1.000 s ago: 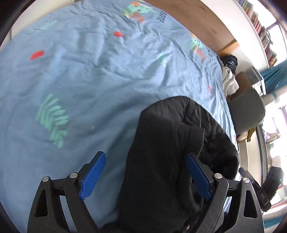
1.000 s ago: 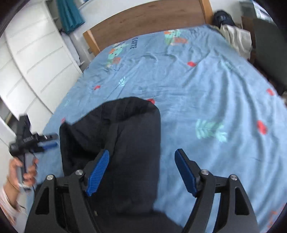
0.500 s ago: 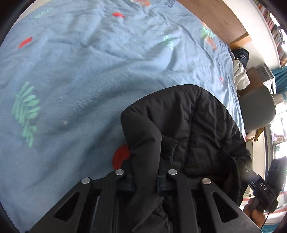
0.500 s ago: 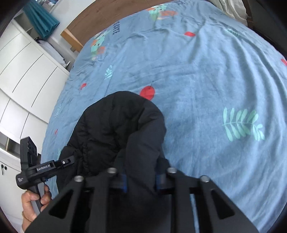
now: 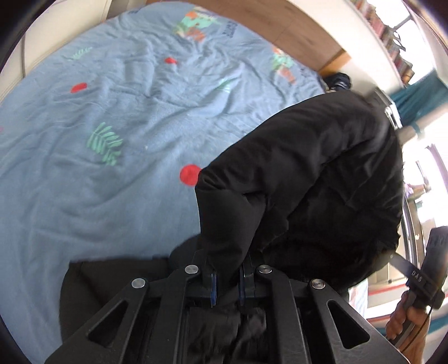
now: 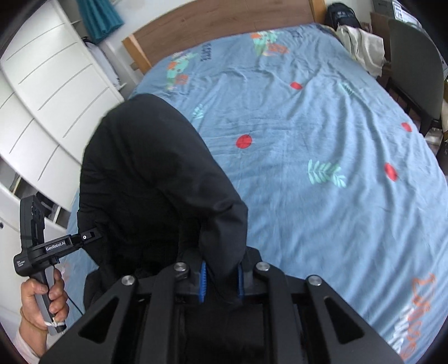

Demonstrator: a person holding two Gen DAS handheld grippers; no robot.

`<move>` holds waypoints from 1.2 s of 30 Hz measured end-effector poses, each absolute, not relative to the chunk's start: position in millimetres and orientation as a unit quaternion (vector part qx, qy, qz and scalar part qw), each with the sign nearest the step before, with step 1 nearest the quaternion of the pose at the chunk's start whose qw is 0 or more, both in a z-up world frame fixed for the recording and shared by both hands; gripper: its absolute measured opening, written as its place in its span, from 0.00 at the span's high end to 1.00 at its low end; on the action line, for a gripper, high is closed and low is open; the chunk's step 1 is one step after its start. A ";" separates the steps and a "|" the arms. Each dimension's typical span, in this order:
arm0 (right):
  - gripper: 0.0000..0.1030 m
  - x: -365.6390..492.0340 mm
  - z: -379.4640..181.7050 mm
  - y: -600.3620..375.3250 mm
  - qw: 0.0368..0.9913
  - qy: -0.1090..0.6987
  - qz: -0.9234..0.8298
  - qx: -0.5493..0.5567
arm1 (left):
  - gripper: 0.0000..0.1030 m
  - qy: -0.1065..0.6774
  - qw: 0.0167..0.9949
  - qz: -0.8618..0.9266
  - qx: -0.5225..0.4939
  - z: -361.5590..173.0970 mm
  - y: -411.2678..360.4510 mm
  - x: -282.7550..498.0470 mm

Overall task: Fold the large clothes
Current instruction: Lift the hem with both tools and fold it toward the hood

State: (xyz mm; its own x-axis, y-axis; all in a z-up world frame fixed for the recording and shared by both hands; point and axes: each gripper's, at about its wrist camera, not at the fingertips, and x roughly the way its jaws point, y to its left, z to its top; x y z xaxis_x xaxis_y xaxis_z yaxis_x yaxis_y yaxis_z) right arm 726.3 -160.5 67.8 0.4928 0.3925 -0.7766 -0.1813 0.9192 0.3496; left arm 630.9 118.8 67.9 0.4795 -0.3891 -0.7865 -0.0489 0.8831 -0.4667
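Observation:
A black padded jacket hangs lifted above the blue patterned bed sheet, bunched between both grippers. My left gripper is shut on a fold of its fabric, which runs between the blue pads. In the right wrist view the same black jacket rises at the left, and my right gripper is shut on another fold of it. The other hand-held gripper shows at the edge of each view, held by a hand. The jacket's lower part drapes under the gripper bodies and is hidden.
The bed sheet spreads wide ahead, with a wooden headboard at the far end. White drawers stand to the left of the bed. A dark chair and a pale cloth sit at the bed's far right.
Both grippers went from open around the jacket lying on the bed to shut on its fabric. They have since risen, lifting the jacket off the sheet.

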 end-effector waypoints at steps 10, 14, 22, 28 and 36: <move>0.86 609.7 53.6 -178.4 0.877 0.425 0.185 0.127 | 0.90 0.488 0.841 -0.123 -0.198 54.3 125.7 536.4; 0.86 576.7 35.3 -186.2 0.884 0.402 0.189 0.142 | 0.90 0.477 0.848 -0.126 -0.192 38.0 128.7 504.8; 0.82 493.7 -14.7 -204.9 0.891 0.383 0.164 0.177 | 0.90 0.475 0.850 -0.093 -0.209 2.5 141.4 429.1; 0.82 447.3 -7.2 -221.6 0.891 0.402 0.128 0.167 | 0.71 0.477 0.860 -0.056 -0.174 30.3 155.9 377.0; 0.40 439.0 44.3 -200.7 0.910 0.371 0.149 0.107 | 0.47 0.438 0.882 -0.075 -0.157 78.0 142.6 382.0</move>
